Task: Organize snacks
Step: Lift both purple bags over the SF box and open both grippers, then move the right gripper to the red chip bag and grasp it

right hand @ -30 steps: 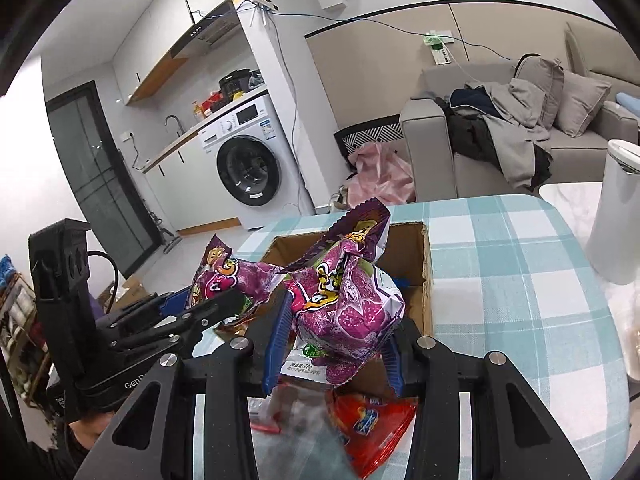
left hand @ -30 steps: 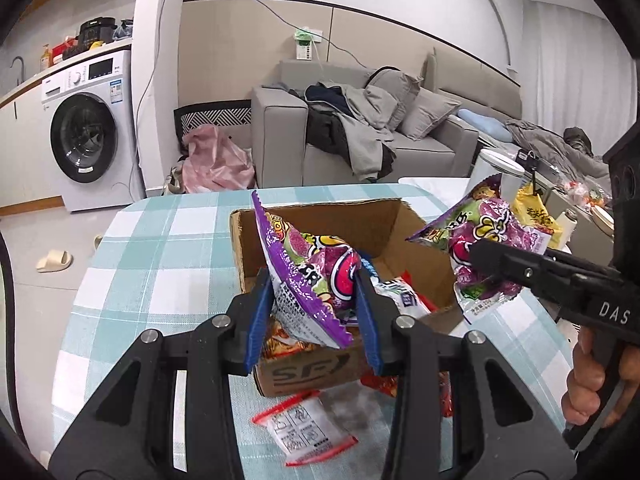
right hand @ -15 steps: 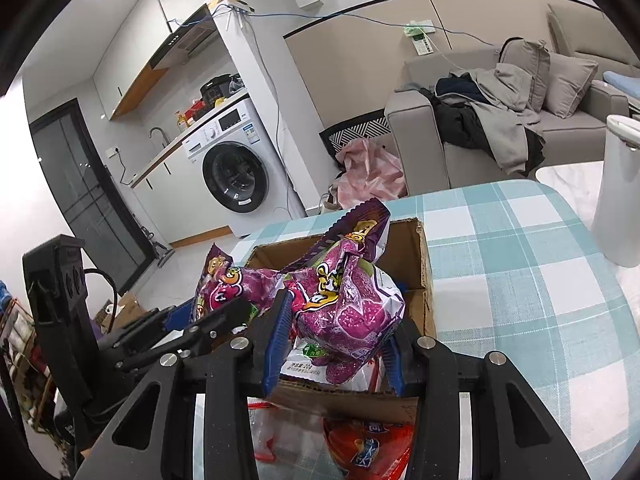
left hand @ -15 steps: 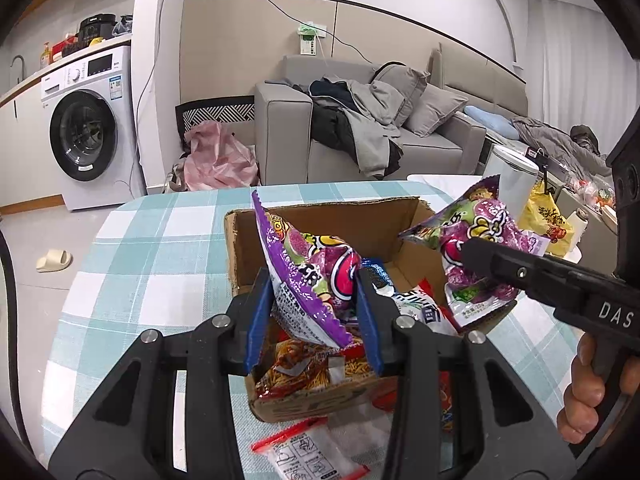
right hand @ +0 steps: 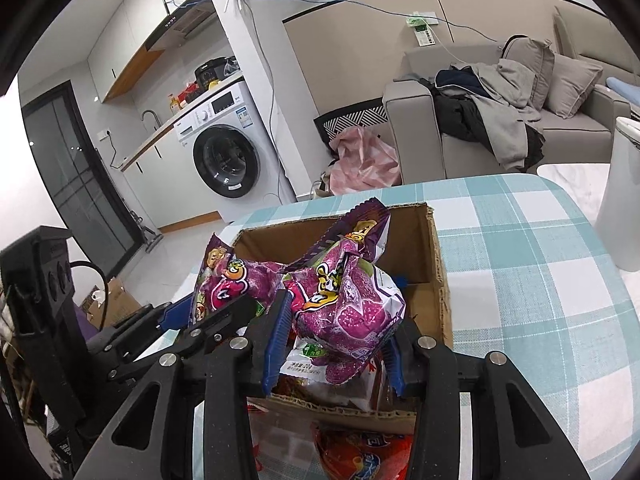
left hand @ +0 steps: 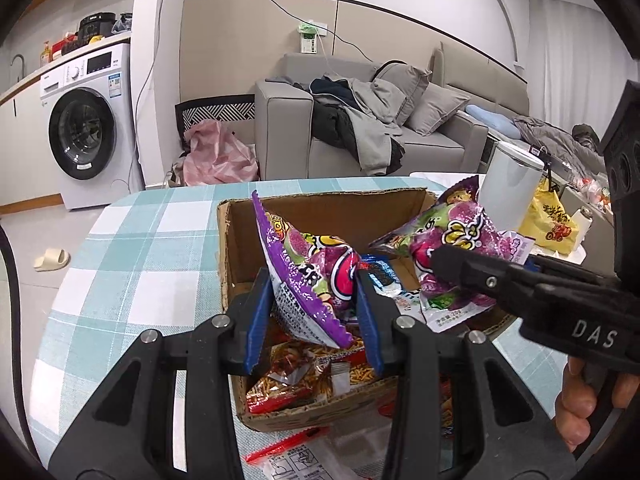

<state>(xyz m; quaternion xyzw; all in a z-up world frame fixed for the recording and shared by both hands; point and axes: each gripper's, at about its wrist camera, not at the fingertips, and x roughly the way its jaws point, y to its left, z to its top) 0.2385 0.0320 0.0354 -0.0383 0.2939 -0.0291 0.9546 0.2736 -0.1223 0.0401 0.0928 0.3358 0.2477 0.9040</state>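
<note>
Left wrist: purple snack bag clamped in left tool.

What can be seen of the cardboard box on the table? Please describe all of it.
The cardboard box is brown corrugated card, open on top, with rough, worn rims. It stands upright on the checked tablecloth. Inside lie snack packets, among them red ones with orange sticks near the front wall. Both purple packets are held over its opening; whether they touch the box cannot be told. More packets lie on the cloth before it.
</note>
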